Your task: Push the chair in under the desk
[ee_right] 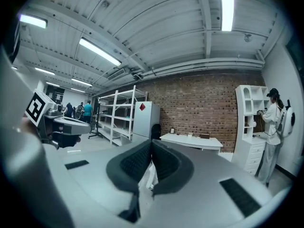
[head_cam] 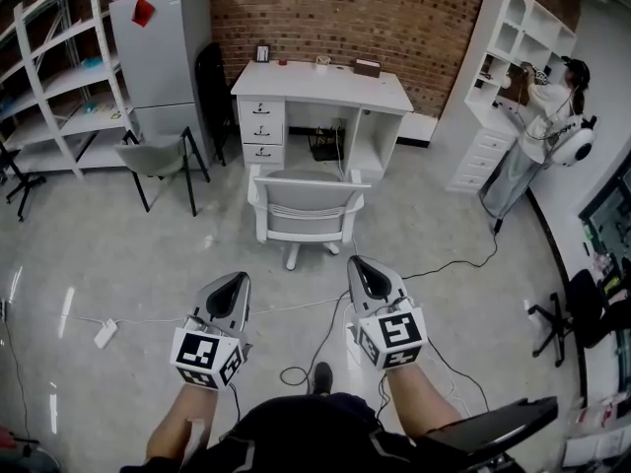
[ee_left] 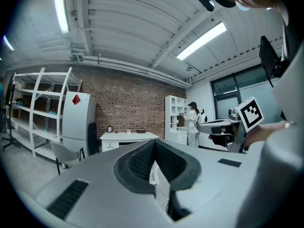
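Note:
A white desk [head_cam: 320,89] with drawers on its left stands against the brick wall. The white-framed chair [head_cam: 306,208] with a grey back is pulled out in front of it, its back towards me. Both grippers are held level over the floor, short of the chair and apart from it. My left gripper [head_cam: 240,280] and right gripper [head_cam: 357,263] are shut with nothing between the jaws. The left gripper view shows its shut jaws [ee_left: 154,144] with the desk [ee_left: 127,137] beyond. The right gripper [ee_right: 151,144] points at the desk [ee_right: 192,139] too.
A grey chair [head_cam: 158,156] and a tall grey cabinet [head_cam: 163,47] stand left of the desk, with white shelving [head_cam: 59,77] further left. A person [head_cam: 537,126] stands at a white shelf unit [head_cam: 513,57]. Cables [head_cam: 296,372] and a power strip [head_cam: 105,334] lie on the floor.

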Demonstrator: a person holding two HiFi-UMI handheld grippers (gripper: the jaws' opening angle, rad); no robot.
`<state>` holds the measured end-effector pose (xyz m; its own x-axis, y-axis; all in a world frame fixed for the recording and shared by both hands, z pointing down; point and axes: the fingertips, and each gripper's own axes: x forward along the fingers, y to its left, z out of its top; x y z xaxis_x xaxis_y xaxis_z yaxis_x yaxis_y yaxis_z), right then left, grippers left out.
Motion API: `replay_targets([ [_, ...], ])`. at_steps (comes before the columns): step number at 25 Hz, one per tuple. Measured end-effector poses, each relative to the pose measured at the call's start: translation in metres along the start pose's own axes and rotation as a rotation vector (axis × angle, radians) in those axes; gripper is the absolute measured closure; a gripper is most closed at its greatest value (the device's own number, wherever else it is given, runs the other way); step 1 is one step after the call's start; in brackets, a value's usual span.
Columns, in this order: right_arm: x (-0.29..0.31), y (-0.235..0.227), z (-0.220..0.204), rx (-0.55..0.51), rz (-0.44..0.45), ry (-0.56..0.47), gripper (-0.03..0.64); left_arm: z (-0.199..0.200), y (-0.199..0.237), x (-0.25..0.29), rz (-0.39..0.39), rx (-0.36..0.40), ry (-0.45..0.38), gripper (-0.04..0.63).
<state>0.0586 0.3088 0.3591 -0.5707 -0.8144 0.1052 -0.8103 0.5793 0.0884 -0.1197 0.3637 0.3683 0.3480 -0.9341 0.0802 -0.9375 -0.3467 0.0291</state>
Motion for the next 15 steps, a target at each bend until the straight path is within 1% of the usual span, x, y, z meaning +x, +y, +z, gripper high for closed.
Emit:
replay_targets([
  [6, 0.022, -0.04, -0.01, 0.034, -0.002, 0.009, 0.612, -0.001, -0.004, 0.045, 0.004, -0.011, 0.027, 0.588],
  [12, 0.037, -0.071, -0.018, 0.026, 0.017, 0.045, 0.612, 0.0, -0.011, 0.084, 0.015, -0.018, 0.041, 0.588],
  [15, 0.045, -0.091, -0.025, 0.025, 0.003, 0.06, 0.612, -0.002, -0.017, 0.102, 0.02, -0.016, 0.046, 0.588],
])
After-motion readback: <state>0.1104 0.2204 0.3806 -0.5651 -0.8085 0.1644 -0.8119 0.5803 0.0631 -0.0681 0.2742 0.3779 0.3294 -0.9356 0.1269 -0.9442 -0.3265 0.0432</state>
